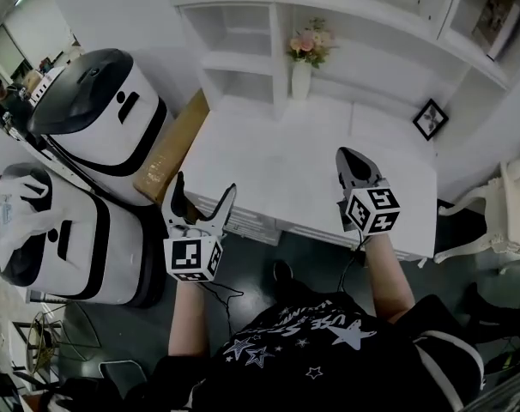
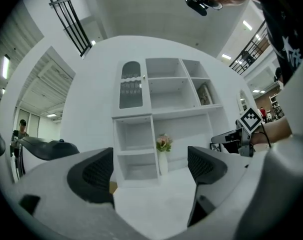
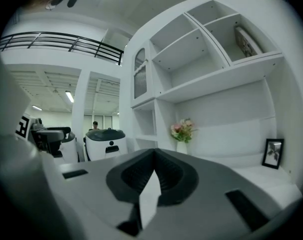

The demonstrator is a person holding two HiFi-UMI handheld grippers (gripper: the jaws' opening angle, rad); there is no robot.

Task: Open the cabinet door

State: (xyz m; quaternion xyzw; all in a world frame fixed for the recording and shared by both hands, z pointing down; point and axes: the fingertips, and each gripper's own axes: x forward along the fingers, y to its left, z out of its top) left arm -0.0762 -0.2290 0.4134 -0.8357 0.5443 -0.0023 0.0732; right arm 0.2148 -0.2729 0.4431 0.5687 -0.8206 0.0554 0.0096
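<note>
We found both grippers poised over the near edge of the white desk, well apart from the shelf unit behind it. The left gripper was released: its two dark pads stood wide apart with only open air and the distant desk between them. The right gripper was clenched, with its pads pressed together on nothing.

The cabinet door, a white panel with an arched ribbed window, sat shut in the unit's top left compartment. In the left gripper view we saw it at about eleven o'clock from the gap between the jaws. In the head view it lay at roughly twelve o'clock from the left gripper, cut off by the frame's top edge. Neither gripper touched it.

A white vase of pink flowers stood at the back of the desk, at one o'clock from the left gripper. A small black picture frame leaned at two o'clock from the right gripper.

At nine to ten o'clock of the left gripper we noted two white-and-black machines, and a cardboard box was wedged between the upper one and the desk. A white chair stood at three o'clock from the right gripper.
</note>
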